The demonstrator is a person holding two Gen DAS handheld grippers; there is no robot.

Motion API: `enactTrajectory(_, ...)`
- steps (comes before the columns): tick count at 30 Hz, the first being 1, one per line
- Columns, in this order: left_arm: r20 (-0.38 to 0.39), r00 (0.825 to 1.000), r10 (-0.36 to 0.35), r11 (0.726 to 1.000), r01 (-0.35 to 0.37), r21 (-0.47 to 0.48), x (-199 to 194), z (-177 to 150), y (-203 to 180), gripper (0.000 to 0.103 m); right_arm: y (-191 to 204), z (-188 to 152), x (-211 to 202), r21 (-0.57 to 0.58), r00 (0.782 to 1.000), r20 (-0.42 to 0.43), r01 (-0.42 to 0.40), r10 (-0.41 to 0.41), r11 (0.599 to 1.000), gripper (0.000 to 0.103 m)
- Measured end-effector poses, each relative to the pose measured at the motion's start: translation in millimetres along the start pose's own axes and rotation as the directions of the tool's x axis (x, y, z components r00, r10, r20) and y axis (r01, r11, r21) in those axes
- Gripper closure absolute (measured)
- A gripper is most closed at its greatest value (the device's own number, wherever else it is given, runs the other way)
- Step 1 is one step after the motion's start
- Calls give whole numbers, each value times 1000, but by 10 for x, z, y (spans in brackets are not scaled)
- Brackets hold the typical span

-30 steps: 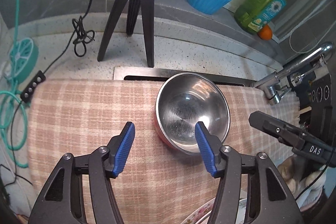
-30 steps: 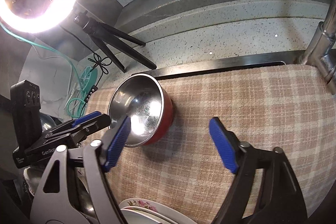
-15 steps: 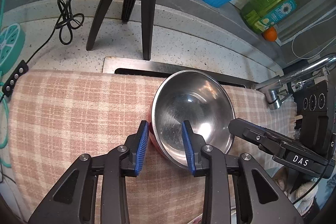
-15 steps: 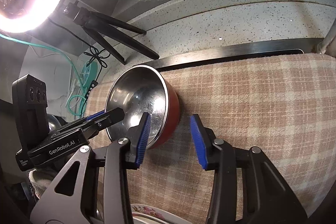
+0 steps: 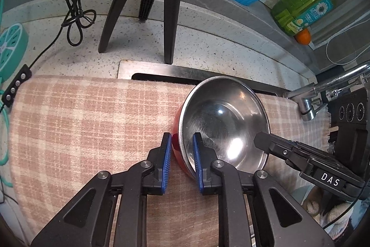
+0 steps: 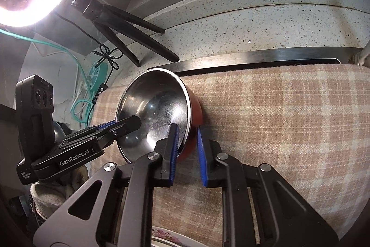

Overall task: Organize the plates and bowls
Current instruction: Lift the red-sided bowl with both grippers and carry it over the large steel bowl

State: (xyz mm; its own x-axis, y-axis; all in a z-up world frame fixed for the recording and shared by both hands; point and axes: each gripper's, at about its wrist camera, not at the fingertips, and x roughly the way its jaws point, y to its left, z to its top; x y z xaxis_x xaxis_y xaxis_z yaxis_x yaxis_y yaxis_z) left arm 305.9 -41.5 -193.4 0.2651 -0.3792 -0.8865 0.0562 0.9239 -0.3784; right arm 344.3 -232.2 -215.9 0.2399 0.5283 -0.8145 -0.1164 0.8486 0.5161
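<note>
i have both grippers pinching the rim of the bowl (image 5: 223,122): the left gripper (image 5: 182,149) from the near left edge, the right gripper (image 6: 186,142) from the near right edge, each with jaws nearly closed, one pad inside and one outside. the risk, i judge, is the thin polished rim sliding out of the pads or the bowl tipping if i lift unevenly. it is steel inside, red outside, and sits right of centre in the left view on the checked cloth (image 5: 87,122) covering the surface.
</note>
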Motion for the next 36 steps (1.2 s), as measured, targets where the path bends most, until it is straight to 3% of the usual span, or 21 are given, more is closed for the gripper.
enactTrajectory(16,40,999,-8,1000,7,30,-332,-190,-127,87,137,-170,-394,-31,999,37,-25,27,999,87)
enactTrajectory(36,112,993,-24,999,19,47,-863,-796,-258,87,393,-820,-824,-77,997,49,-52,56,996,87)
